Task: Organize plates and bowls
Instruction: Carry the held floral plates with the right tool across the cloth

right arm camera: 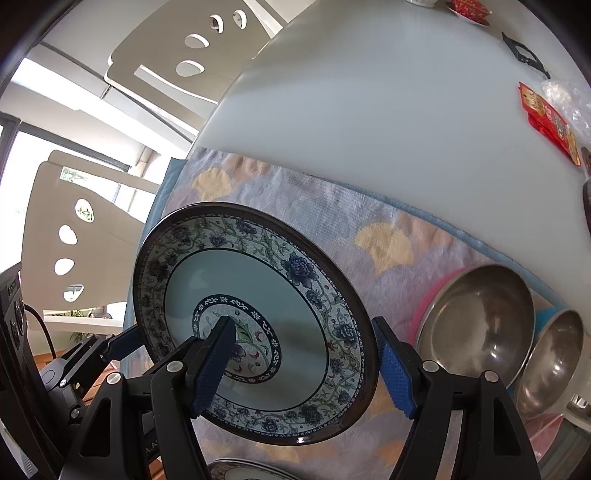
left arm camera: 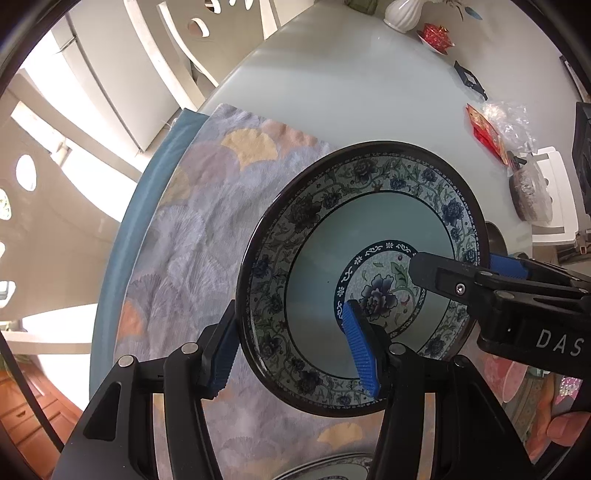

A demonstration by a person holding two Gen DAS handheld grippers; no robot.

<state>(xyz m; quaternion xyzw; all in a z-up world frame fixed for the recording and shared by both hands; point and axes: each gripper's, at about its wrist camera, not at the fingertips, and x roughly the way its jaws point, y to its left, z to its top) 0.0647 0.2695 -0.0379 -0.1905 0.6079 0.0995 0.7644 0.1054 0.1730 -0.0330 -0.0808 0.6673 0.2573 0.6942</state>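
A pale glossy bench (right arm camera: 388, 122) carries a fan-patterned cloth (left arm camera: 192, 229) with a blue edge along one side. At the far end stand a white ribbed vase (left arm camera: 402, 13) and a red ornament on a small saucer (left arm camera: 436, 37). Nearer lie a small black stand (left arm camera: 471, 81), red packets (right arm camera: 546, 122) and crinkled clear plastic (left arm camera: 508, 118). Cream chairs with oval cut-outs (right arm camera: 184, 55) stand beside the bench.

Plate (left arm camera: 354, 236): dark brown rim, blue-and-green floral band, pale blue centre (blue flower in the middle); cloth (left arm camera: 192, 236) lavender with yellow and peach fans
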